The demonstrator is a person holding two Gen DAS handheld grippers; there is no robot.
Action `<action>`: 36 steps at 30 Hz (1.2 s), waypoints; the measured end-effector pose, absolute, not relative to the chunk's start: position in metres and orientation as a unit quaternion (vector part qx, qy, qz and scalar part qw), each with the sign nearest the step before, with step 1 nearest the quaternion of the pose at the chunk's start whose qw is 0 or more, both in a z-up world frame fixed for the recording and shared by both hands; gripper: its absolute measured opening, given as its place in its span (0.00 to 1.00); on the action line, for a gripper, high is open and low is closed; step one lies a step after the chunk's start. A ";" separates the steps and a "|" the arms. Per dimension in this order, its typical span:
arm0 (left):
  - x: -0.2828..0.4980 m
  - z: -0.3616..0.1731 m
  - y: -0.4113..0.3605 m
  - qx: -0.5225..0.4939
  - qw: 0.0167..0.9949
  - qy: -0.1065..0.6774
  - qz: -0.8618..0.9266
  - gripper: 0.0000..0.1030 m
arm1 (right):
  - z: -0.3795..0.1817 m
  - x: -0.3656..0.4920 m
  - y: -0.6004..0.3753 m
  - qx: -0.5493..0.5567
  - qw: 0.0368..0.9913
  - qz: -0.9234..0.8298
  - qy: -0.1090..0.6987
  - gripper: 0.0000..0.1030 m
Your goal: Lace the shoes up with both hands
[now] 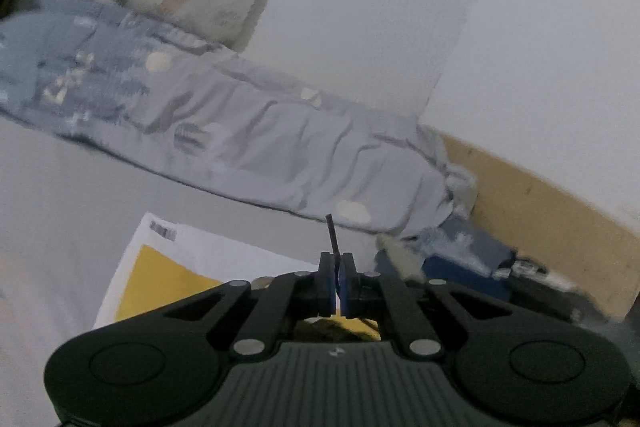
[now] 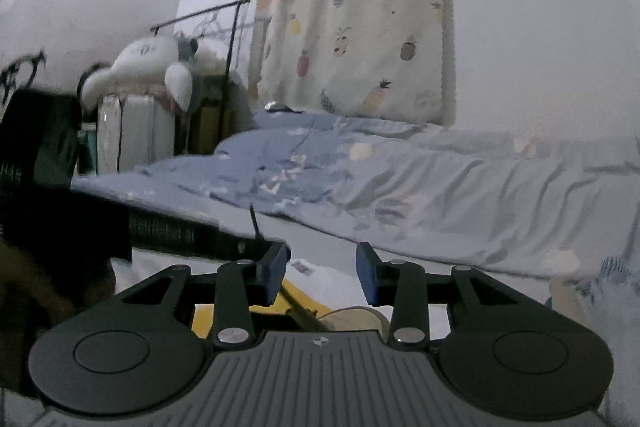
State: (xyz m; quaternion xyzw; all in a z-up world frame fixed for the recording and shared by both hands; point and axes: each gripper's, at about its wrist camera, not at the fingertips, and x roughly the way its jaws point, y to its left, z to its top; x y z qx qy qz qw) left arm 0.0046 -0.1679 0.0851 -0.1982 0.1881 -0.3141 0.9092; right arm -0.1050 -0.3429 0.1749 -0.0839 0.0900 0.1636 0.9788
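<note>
In the left wrist view my left gripper (image 1: pixel 339 259) is shut on a dark shoelace (image 1: pixel 333 233); the lace's stiff tip sticks up above the pads. Below the jaws a dark shape (image 1: pixel 332 331), perhaps the shoe, is mostly hidden. In the right wrist view my right gripper (image 2: pixel 323 259) is open and empty. A dark lace end (image 2: pixel 254 223) pokes up to the left of its left finger. A tan rounded part (image 2: pixel 352 319) shows below the jaws; I cannot tell what it is.
A white and yellow sheet (image 1: pixel 168 267) lies under the work area and shows in the right wrist view (image 2: pixel 298 291) too. A bed with blue bedding (image 2: pixel 400 179) stands behind. A pineapple-print curtain (image 2: pixel 356 15), a plush toy (image 2: pixel 152 67) and dark blue items (image 1: pixel 460 259) are around.
</note>
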 end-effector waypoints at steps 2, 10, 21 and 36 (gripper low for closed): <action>0.007 0.085 -0.163 -0.213 0.903 0.187 -0.324 0.00 | 0.171 -0.107 -0.333 -0.117 0.976 0.163 0.088 0.38; 0.007 0.084 -0.164 -0.232 0.881 0.191 -0.366 0.00 | 0.154 -0.112 -0.302 -0.196 0.965 0.153 0.088 0.28; 0.005 0.084 -0.160 -0.259 0.874 0.186 -0.368 0.11 | 0.152 -0.107 -0.302 -0.153 0.975 0.131 0.096 0.01; 0.010 0.084 -0.151 -0.294 0.867 0.173 -0.364 0.07 | 0.162 -0.103 -0.316 -0.106 0.980 0.126 0.115 0.01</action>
